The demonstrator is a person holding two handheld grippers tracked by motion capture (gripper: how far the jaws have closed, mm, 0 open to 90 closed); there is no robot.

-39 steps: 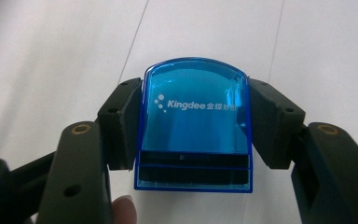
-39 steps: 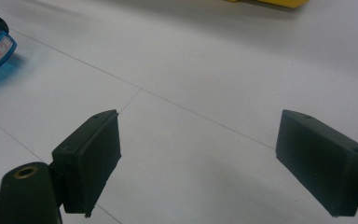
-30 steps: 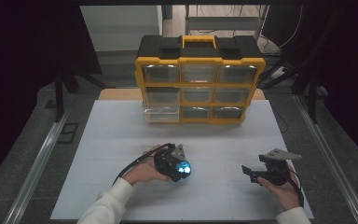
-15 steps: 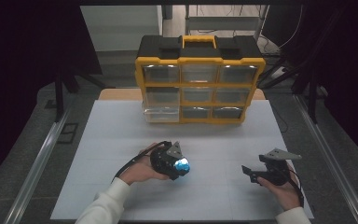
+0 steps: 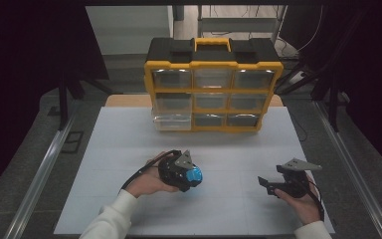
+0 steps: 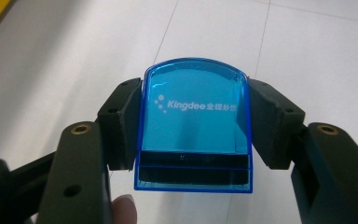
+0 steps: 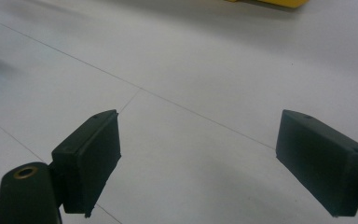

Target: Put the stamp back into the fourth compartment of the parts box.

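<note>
Blue and see-through, a small plastic block (image 6: 194, 123) with white "Kingdee" lettering sits clamped between the two black jaws of the left hand-held gripper (image 6: 193, 123), each pad pressed flat against one of its sides; a fingertip (image 6: 122, 206) shows just below it. In the high view the left hand-held gripper (image 5: 193, 175) is held low over the white worktop (image 5: 129, 139), left of the middle and near the front edge, with the blue block (image 5: 195, 176) at its tip. The right hand-held gripper (image 5: 264, 183) rests over the worktop's right front part, well apart from the left; its jaws stand wide with bare worktop between them. A yellow and black drawer organizer (image 5: 213, 84) stands upright at the worktop's far edge.
</note>
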